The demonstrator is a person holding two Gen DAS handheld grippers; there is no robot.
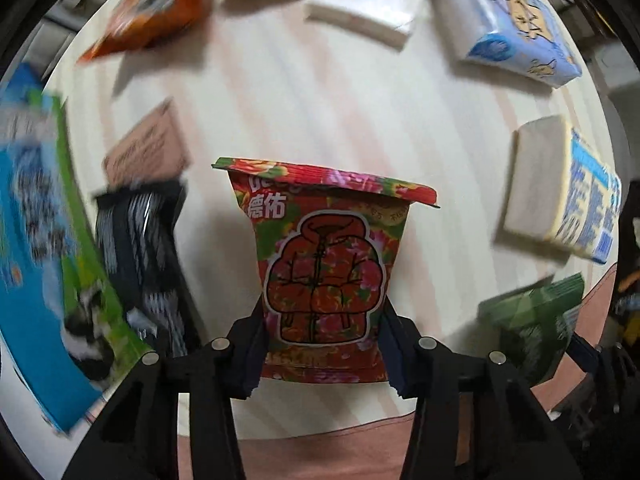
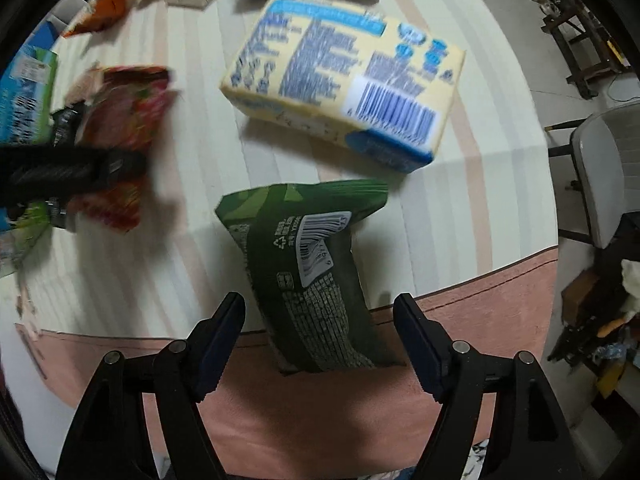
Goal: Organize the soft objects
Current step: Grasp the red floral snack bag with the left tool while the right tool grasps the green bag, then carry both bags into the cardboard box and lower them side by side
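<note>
Left gripper (image 1: 324, 344) is clamping the lower part of a red floral wipes pack (image 1: 326, 264) — both pads are pressing its sides, and the pack is standing up between them over the striped tablecloth (image 1: 320, 112). Surroundings are blurring, so the pack is probably in transit, though I cannot tell whether its base is touching the cloth. Judged step: carrying this pack to its place; next move is calling for a clear spot among the packs lying around, then easing the pads apart.

Right gripper (image 2: 320, 334) is sitting spread wide around a dark green pouch (image 2: 308, 276) lying at the cloth's near edge — pads are standing apart from it, not gripping. Just beyond the pouch is lying a yellow tissue pack (image 2: 344, 88).
</note>
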